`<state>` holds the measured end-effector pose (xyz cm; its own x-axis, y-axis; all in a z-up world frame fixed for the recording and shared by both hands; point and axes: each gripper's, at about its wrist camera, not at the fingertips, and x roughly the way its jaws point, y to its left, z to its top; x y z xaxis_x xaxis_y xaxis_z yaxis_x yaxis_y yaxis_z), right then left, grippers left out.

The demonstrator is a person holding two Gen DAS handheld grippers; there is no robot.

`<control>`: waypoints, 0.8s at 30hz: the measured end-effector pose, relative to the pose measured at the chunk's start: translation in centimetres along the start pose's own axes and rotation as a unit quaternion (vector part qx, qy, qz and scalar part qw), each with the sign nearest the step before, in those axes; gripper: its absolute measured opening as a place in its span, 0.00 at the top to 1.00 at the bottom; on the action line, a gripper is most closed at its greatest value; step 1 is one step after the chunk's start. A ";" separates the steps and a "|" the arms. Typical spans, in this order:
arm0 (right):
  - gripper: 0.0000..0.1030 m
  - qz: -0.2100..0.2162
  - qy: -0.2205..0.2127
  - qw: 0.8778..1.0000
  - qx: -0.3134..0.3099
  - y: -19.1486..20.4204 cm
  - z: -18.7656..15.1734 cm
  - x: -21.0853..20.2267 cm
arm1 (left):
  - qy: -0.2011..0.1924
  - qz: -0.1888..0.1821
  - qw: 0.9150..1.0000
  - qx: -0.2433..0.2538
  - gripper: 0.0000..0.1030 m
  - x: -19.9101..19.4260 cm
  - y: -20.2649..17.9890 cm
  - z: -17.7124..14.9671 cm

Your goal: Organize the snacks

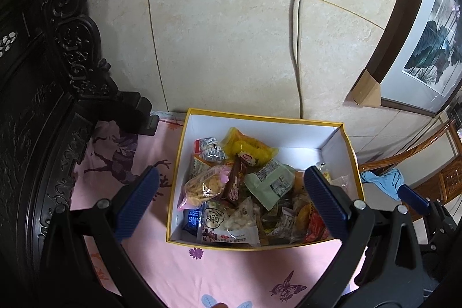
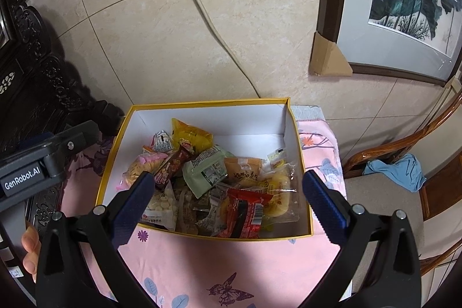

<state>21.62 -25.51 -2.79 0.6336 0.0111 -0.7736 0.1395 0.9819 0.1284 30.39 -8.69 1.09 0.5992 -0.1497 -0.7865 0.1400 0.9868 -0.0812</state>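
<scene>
Box: yellow-rimmed box (image 2: 300, 152) on your pink table (image 2: 231, 261), full of snack packets (image 2: 208, 172).
Left gripper (image 1: 231, 204): jaws spread wide, empty.
Right gripper (image 2: 228, 201): jaws released, empty.

Box (image 2: 300, 186) open on top, carved dark cabinet (image 1: 43, 106) crowding left, chair (image 2: 404, 163) standing right
</scene>
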 end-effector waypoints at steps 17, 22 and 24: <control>0.01 0.005 0.002 1.000 0.002 0.2 -0.1 0.0 | -0.006 0.006 1.000 0.011 0.02 -0.3 -0.1 -0.1; 0.01 0.006 0.002 1.000 0.000 0.4 -0.1 -0.1 | 0.006 0.003 1.000 -0.005 0.02 0.0 0.2 -0.1; 0.01 0.006 0.002 1.000 0.000 0.5 -0.1 -0.1 | 0.011 0.001 1.000 -0.011 0.02 0.1 0.3 -0.1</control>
<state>21.52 -25.03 -2.72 0.6321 0.0235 -0.7745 0.1322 0.9816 0.1376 30.39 -8.36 0.89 0.5820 -0.1468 -0.7998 0.1207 0.9883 -0.0936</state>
